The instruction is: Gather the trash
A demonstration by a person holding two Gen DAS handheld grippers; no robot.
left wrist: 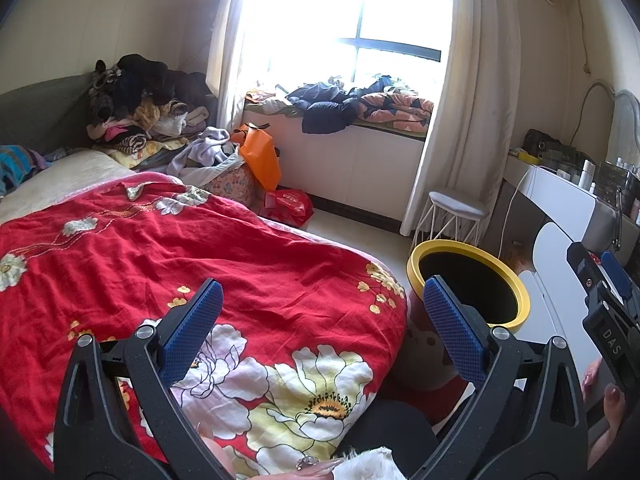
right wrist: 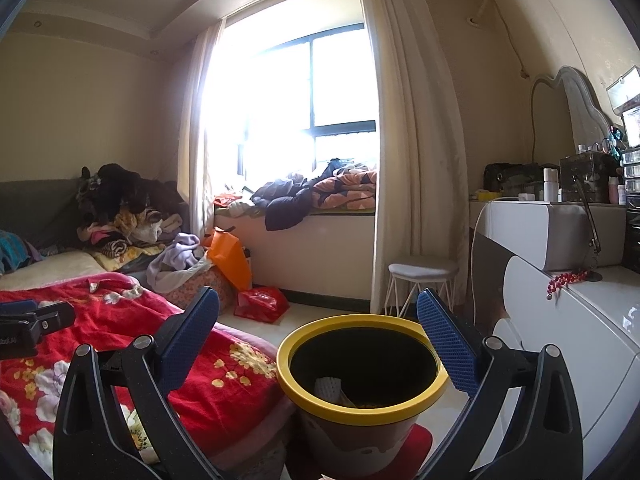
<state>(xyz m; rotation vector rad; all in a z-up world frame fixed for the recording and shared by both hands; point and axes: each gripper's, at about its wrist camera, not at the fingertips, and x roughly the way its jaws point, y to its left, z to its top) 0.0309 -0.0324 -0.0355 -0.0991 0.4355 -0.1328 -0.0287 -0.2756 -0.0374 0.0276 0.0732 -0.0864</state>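
A yellow-rimmed bin stands on the floor between the bed and the white dresser, its dark inside holding a white foam sleeve and some yellowish scraps. My right gripper hangs open just above and in front of the bin, nothing between its blue pads. My left gripper is open over the red floral bedspread, with the bin beyond its right finger. The right gripper shows at the far right of the left wrist view, and the left gripper at the left edge of the right wrist view.
Piled clothes cover the bed's far end. An orange bag and a red bag lie on the floor by the window seat. A white stool stands near the curtain. The dresser carries cosmetics and red beads.
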